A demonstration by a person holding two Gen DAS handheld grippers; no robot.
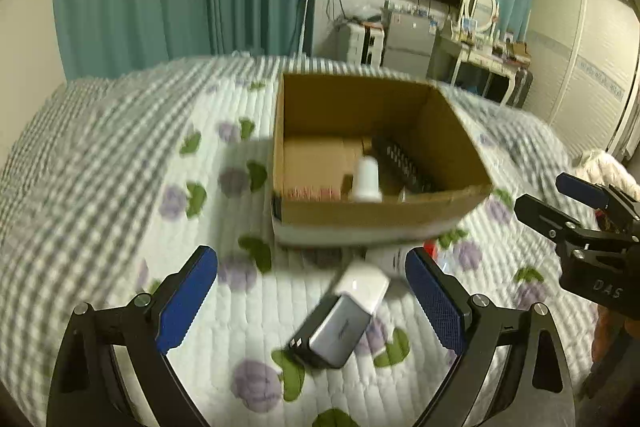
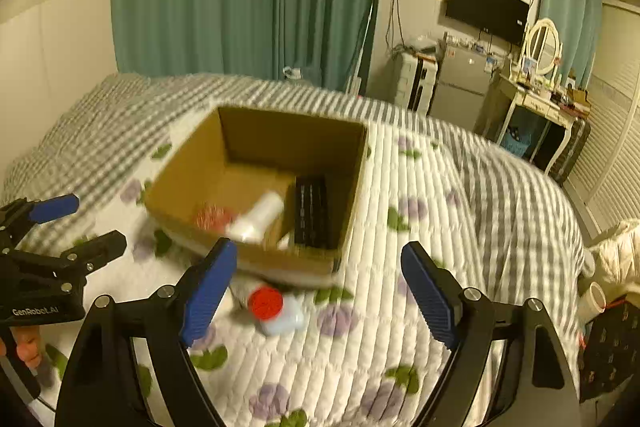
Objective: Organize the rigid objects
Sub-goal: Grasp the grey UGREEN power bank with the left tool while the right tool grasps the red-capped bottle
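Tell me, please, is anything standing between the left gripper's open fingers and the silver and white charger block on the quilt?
Nothing visible does. The silver and white charger block lies on the flowered quilt between the open left gripper fingers, with only bare quilt around it.

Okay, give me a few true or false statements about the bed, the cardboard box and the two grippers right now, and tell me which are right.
1. The cardboard box stands open on the quilt. True.
2. The left gripper is shut on the power bank. False: it is open, and the power bank lies on the quilt between its fingers.
3. A red-capped bottle lies outside the box. True.
4. The box is empty. False: a white bottle and a black object lie inside.
5. The right gripper is open. True.
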